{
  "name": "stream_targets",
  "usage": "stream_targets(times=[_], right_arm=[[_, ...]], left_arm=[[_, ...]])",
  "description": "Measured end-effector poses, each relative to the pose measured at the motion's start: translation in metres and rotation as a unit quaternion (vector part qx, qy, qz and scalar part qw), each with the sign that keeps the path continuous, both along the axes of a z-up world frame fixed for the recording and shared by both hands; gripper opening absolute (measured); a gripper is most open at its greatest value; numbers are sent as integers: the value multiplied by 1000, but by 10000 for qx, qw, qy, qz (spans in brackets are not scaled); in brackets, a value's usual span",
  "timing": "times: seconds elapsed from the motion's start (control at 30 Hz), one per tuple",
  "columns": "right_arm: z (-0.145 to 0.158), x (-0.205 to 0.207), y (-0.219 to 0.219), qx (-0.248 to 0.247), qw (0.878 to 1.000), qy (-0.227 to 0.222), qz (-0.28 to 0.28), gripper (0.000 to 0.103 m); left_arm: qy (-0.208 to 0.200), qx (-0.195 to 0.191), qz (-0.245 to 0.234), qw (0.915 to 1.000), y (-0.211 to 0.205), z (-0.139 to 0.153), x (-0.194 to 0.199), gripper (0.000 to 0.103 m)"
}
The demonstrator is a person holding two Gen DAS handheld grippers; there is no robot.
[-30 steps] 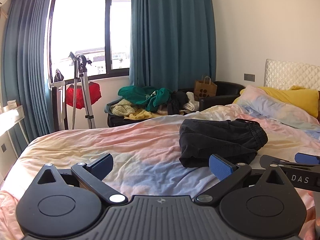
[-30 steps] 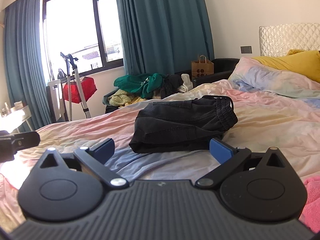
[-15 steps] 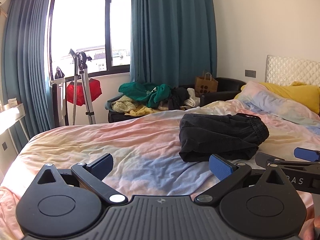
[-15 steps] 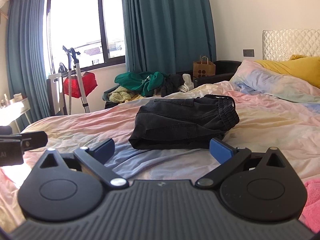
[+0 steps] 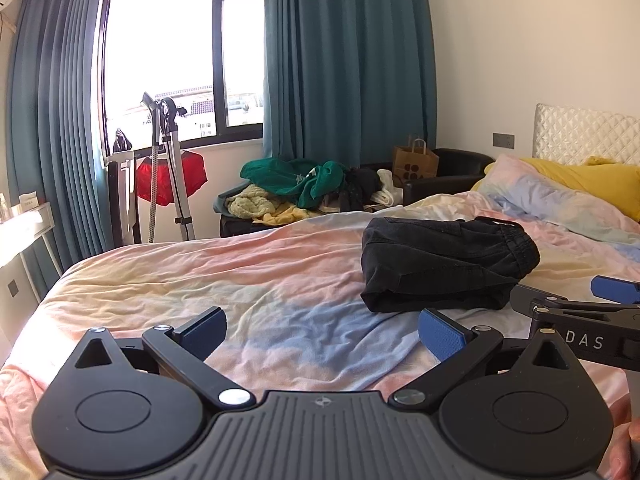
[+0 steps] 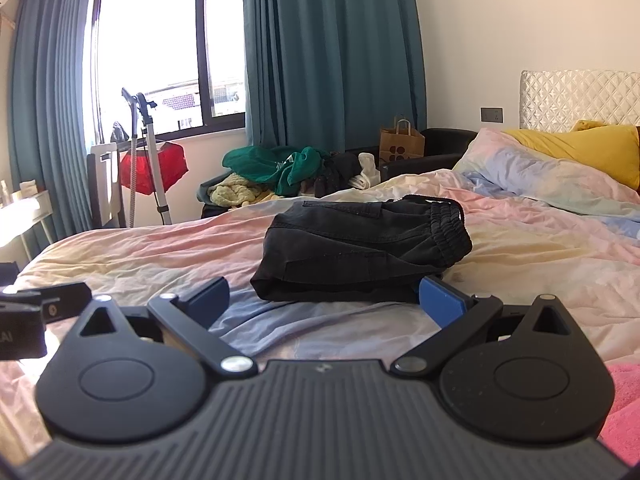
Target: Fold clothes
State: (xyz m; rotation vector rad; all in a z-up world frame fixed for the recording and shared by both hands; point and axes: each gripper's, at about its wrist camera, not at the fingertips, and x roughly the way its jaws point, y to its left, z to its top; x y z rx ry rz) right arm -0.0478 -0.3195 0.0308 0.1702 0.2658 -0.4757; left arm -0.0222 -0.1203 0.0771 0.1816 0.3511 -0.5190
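Folded black shorts lie on the pastel bedspread, waistband to the right. They also show in the right wrist view, straight ahead. My left gripper is open and empty, low over the bed, left of and short of the shorts. My right gripper is open and empty, its blue fingertips just short of the shorts' near edge. The right gripper's fingers show at the right edge of the left wrist view.
A heap of unfolded clothes sits on a black chair beyond the bed. A paper bag stands beside it. Pillows lie at the headboard. A pink cloth is at my right. A garment steamer stands by the window.
Both grippers have tipped slightly and eased toward the shorts, which look a little larger and lower in view. Both stay open. The shorts have not moved.
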Motion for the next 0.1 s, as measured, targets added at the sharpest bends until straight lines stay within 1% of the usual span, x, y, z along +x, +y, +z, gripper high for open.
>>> stream_targets(times=[0.1], right_arm=[[0, 0, 2, -58, 10000, 23, 16, 103]], left_arm=[[-37, -33, 15, 10000, 3, 3, -2, 103]])
